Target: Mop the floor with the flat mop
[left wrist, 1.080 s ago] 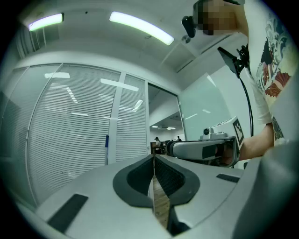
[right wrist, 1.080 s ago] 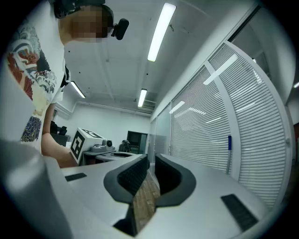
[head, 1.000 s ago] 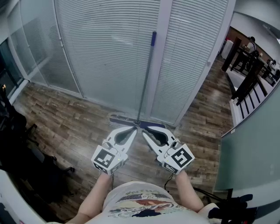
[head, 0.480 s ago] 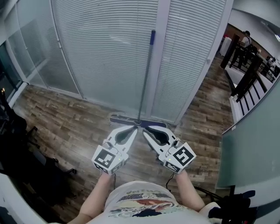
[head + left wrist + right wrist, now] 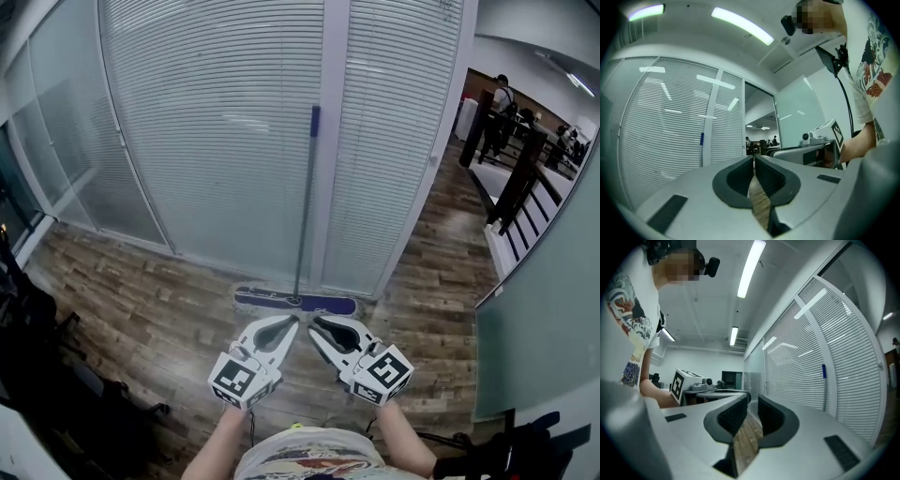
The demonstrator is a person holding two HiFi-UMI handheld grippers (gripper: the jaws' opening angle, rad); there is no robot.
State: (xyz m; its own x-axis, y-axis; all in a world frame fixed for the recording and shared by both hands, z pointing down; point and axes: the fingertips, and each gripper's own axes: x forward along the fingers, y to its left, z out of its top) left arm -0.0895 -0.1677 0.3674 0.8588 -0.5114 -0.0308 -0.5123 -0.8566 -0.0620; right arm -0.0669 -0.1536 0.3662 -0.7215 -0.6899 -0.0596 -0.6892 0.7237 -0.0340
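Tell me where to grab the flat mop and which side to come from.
Grip the flat mop by its pole, coming from the room side. It stands nearly upright against the blinded partition, so only its front is free, and the pad lies flat on the floor. The left gripper and right gripper are shut; open first.

At your twelve o'clock stands a glass wall backed with white horizontal blinds [image 5: 216, 141]; at two o'clock you have a dark wooden railing [image 5: 521, 183], and at eight o'clock a heap of black gear [image 5: 42, 394] beside you
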